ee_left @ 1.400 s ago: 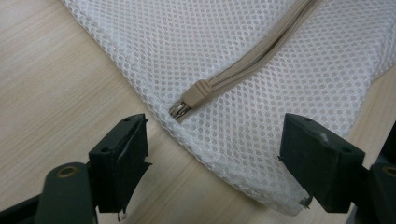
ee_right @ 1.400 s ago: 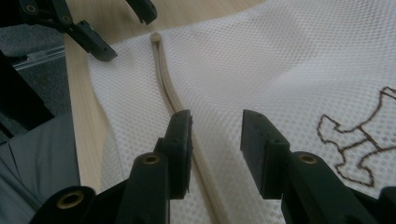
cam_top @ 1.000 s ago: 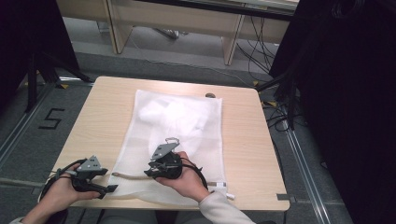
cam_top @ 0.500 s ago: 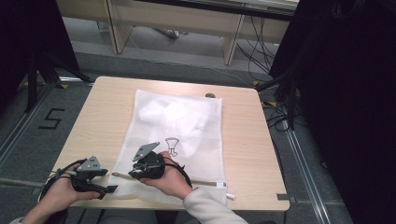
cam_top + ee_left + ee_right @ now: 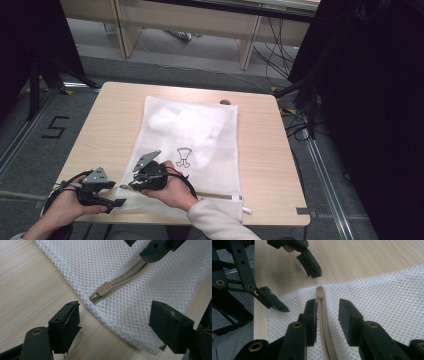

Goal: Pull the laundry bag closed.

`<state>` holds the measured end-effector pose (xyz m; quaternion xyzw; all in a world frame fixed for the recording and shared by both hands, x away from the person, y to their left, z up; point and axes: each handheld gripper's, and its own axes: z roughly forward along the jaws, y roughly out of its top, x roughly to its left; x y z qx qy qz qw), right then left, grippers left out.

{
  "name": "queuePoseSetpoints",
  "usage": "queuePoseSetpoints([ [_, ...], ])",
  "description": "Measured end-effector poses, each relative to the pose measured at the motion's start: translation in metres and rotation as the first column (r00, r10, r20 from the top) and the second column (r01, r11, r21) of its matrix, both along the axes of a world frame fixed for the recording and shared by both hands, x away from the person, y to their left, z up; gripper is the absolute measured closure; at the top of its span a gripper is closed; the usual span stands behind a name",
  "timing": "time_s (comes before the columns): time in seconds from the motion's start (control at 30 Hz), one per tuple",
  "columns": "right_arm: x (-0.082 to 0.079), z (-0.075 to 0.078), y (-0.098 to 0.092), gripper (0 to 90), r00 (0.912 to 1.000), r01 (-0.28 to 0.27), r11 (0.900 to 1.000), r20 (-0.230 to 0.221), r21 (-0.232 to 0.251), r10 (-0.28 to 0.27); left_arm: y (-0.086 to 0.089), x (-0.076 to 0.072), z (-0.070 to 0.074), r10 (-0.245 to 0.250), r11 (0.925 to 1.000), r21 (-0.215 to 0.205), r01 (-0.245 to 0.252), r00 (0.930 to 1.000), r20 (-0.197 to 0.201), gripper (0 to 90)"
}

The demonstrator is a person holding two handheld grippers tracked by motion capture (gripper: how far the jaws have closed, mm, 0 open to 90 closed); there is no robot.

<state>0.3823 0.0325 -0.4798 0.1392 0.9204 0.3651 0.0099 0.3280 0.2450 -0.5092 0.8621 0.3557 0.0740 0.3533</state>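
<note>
White open-mesh cloth bag [image 5: 140, 287] with beige zipper [image 5: 117, 283] on matt pale wood table [image 5: 120, 115].

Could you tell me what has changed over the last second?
The right claw slid left along the mesh laundry bag's near edge, uncovering the printed clothes-hanger mark; its jaws now straddle the beige zipper near the slider. The left claw, open, and the bag stayed put.

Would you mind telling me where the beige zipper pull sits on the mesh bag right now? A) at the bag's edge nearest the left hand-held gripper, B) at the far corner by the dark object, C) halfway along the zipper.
A: the left gripper view shows the zipper pull at the mesh bag's edge, ahead of the open left hand-held gripper.
</note>
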Motion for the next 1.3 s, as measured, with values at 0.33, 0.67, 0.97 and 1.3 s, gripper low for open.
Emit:
queuePoseSetpoints([
  [0.33, 0.001, -0.007, 0.017, 70.8, 0.9998, -0.014, 1.0, -0.014, -0.02, 0.014, 0.0, 0.0, 0.0, 0.001, 1.0, 0.007, -0.001, 1.0, 0.003, 23.7],
  [0.67, 0.004, -0.013, 0.03, 72.0, 0.9994, -0.015, 0.999, -0.03, -0.038, 0.014, 0.0, 0.001, 0.0, -0.009, 0.9999, 0.01, 0.009, 0.9999, 0.008, 23.8],
  [0.97, 0.007, -0.019, 0.036, 76.8, 0.9992, -0.018, 0.998, -0.036, -0.054, 0.017, 0.0, 0.001, 0.0, -0.007, 0.9999, 0.012, 0.007, 1.0, 0.005, 23.9],
  [1.3, 0.009, -0.019, 0.042, 81.4, 0.9991, -0.021, 0.997, -0.038, -0.073, 0.018, 0.0, 0.0, 0.0, 0.0, 1.0, -0.001, 0.0, 1.0, -0.009, 24.2],
])
